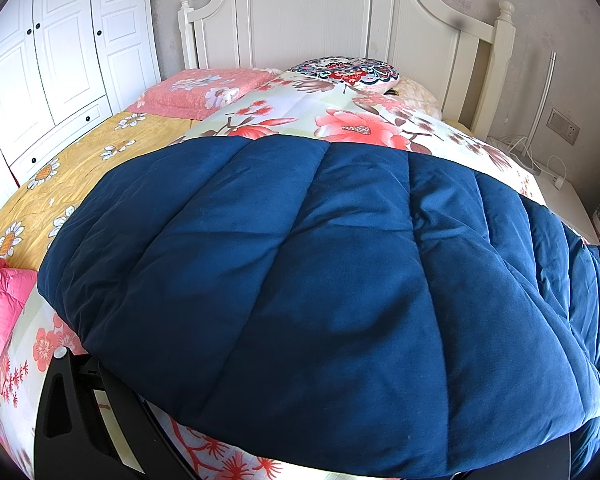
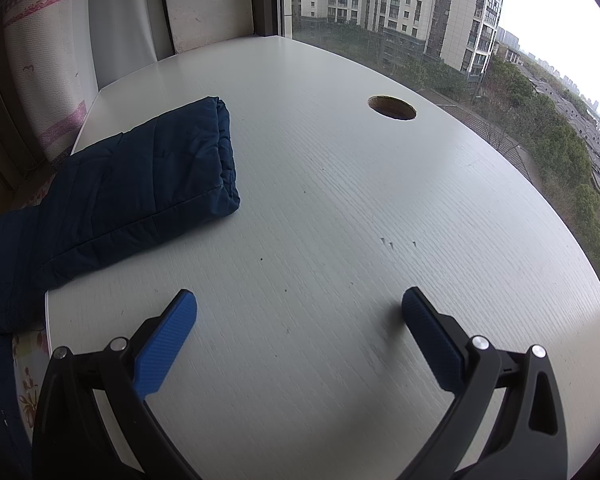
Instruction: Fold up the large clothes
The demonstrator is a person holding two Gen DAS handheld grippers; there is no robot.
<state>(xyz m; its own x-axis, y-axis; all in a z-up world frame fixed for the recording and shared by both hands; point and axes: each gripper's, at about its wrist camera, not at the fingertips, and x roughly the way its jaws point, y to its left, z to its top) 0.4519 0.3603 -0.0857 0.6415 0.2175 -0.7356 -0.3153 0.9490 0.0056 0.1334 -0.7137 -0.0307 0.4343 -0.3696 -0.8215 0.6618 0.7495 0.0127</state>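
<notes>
A large navy-blue quilted padded garment (image 1: 300,272) lies spread over the floral bedspread (image 1: 380,120) of a bed with a white wooden headboard (image 1: 312,12). Its near edge drapes over the left gripper (image 1: 112,412), hiding the fingertips, so I cannot tell how the jaws stand. One blue quilted sleeve (image 2: 140,188) reaches onto the pale wood-grain desk (image 2: 340,200) by the window, lying far and left of the right gripper (image 2: 300,328), whose blue-padded fingers (image 2: 168,340) are spread wide and empty above the desk, well apart from the sleeve.

Matt quilted cloth jacket (image 1: 300,280); desk (image 2: 340,220) of white, finely grained wood.
</notes>
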